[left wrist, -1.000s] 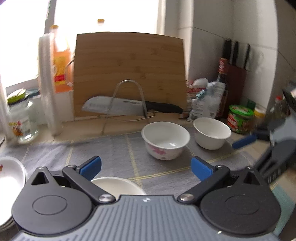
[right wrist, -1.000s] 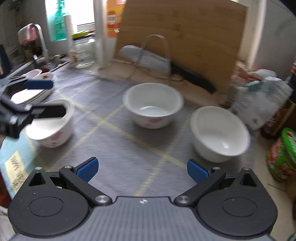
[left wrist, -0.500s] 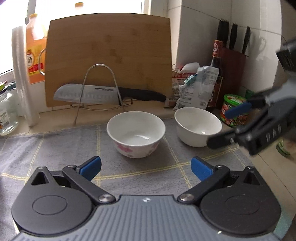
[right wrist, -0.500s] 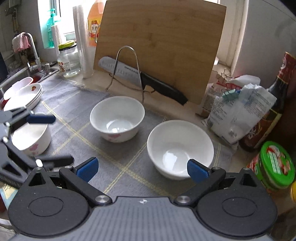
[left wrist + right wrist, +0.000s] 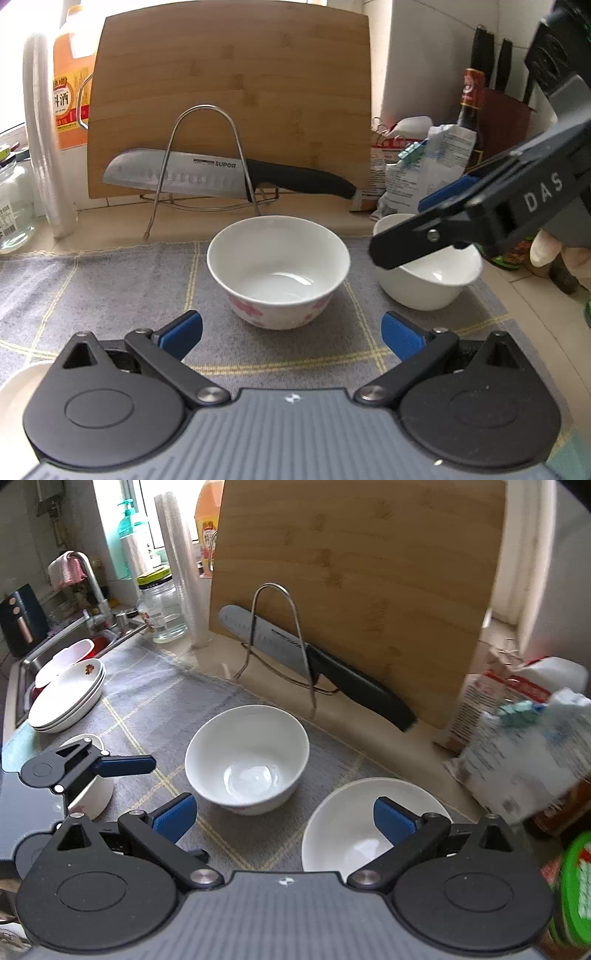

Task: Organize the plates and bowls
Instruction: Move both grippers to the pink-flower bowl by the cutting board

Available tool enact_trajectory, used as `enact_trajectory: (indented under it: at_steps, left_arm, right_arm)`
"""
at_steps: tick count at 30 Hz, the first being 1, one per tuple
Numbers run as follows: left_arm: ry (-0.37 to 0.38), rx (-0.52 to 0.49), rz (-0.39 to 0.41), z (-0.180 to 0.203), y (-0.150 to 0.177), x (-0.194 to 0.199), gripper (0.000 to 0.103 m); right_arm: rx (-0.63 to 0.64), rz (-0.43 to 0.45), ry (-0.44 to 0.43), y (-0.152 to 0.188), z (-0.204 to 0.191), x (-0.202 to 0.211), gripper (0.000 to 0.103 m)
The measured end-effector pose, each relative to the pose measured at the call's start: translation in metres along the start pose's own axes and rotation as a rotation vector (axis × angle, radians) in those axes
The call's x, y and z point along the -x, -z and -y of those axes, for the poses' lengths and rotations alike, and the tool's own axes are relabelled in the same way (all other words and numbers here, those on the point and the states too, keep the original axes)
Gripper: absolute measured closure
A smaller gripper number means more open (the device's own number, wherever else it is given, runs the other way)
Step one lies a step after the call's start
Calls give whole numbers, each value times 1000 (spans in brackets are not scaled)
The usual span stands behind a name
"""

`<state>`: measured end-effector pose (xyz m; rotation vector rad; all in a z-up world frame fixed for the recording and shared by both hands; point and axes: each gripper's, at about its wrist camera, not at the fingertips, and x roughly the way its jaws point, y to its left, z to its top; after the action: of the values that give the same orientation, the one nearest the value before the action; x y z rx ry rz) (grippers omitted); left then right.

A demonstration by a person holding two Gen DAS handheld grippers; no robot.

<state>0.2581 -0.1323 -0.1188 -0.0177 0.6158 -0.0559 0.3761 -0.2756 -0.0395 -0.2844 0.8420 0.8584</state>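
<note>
White porcelain marks the task's things: a floral bowl (image 5: 278,271) with pink flowers on its outer wall stands upright on the grey checked cloth (image 5: 110,288) that covers the table, directly ahead of the left gripper (image 5: 291,330), whose blue-padded fingers are spread wide with nothing between them. Just beside it, apart from it, stands a plain white bowl (image 5: 428,280), also upright and empty. The right gripper (image 5: 284,818) hangs over this plain bowl's near rim, its jaws wide apart and gripping nothing; in the right wrist view one blue pad sits in front of the bowl's inside, though whether it touches the porcelain cannot be told.

In the right wrist view a third small white bowl (image 5: 94,790) sits at the cloth's left edge, partly hidden behind the left gripper, and beyond it lies a stack of shallow white plates (image 5: 66,698) near the sink (image 5: 22,664).

Behind the bowls a bamboo cutting board (image 5: 229,96) leans upright, with a black-handled kitchen knife (image 5: 229,175) resting across a wire stand (image 5: 207,155) in front of it. To the right are paper food packets (image 5: 417,166), a dark sauce bottle (image 5: 471,110) and a knife block (image 5: 509,110); to the left, an orange jug (image 5: 70,85) and a glass jar (image 5: 14,210).
</note>
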Motion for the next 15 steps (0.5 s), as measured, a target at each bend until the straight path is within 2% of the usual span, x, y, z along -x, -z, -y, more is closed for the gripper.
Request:
enact_trajectory:
  at_steps: [8, 15]
  left_arm:
    - [-60, -6, 8, 3, -3, -16, 1]
    - [-60, -17, -3, 3, -6, -31, 1]
  right_arm:
    - [27, -35, -79, -23, 9, -28, 0]
    - [68, -63, -115, -37, 10, -52, 3]
